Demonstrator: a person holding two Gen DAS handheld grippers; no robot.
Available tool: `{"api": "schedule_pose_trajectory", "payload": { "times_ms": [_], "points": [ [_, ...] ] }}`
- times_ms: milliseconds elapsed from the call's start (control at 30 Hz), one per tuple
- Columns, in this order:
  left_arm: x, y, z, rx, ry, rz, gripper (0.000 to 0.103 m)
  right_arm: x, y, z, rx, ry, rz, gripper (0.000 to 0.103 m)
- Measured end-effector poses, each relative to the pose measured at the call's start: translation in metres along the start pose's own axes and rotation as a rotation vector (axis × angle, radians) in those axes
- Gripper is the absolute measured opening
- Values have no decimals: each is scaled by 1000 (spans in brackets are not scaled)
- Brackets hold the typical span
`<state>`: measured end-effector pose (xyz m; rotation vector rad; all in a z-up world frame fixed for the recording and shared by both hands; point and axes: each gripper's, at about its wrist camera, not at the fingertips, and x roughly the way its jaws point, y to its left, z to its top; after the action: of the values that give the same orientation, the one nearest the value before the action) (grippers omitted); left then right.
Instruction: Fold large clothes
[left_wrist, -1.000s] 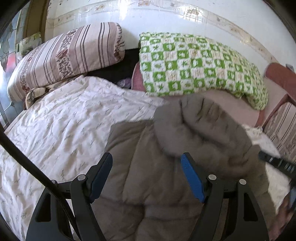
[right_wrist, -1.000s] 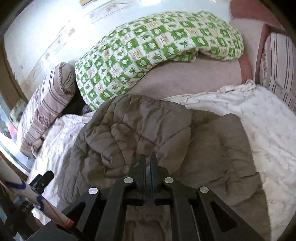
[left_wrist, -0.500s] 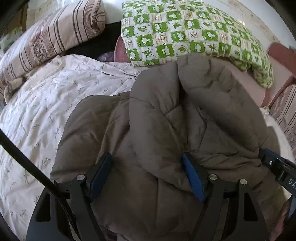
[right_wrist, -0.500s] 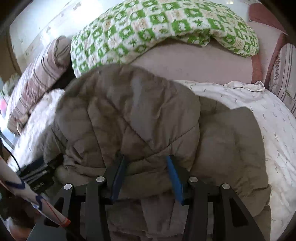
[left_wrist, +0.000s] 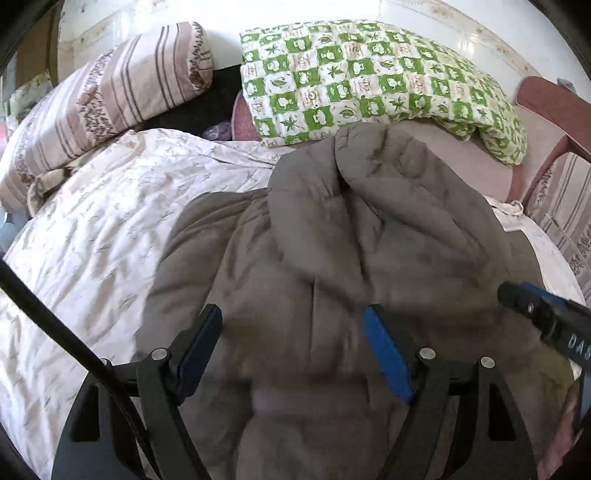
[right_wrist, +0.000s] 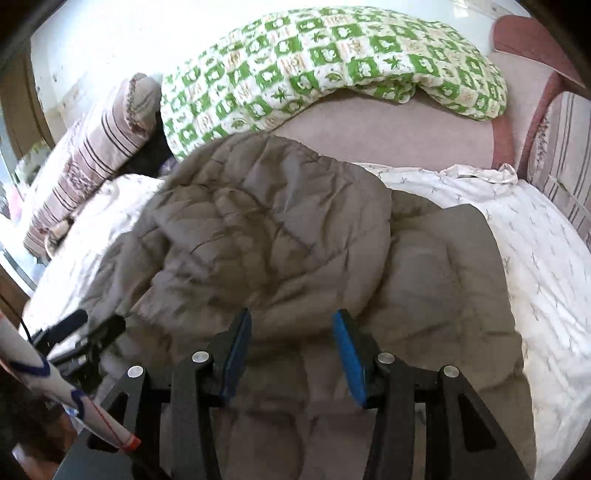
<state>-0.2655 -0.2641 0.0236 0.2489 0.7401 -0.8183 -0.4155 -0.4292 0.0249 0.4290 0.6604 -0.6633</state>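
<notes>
You've got both tongs angled down over the grey-brown quilted puffer jacket (left_wrist: 332, 240), left gripper (left_wrist: 293, 332) and right gripper (right_wrist: 291, 334) spread, pinching nothing.

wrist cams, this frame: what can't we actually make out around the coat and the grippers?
- Near hem of the coat: left wrist view, blurred and hidden behind the left gripper.
- Same hem, right wrist view: hidden under the right gripper; contact with the fingers unclear.
- Sleeves, zip: folded under, unseen.
- Dark thing between striped pillow and green checked quilt: in shadow, unidentifiable.
</notes>
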Motion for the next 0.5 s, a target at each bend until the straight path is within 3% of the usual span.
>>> {"api": "schedule_pose_trajectory", "payload": {
  "times_ms": [233,367,500],
  "points": [
    [-51,11,-31,-42,-16,29,78,-13,23,-6,-11,-13,30,50],
    [-39,11,-38,-19,-15,38,78,-3,38,-6,-35,-6,18,50],
    [-15,20,-31,-59,12,23,78,12,43,-5,-67,5,-17,50]
  ]
}}
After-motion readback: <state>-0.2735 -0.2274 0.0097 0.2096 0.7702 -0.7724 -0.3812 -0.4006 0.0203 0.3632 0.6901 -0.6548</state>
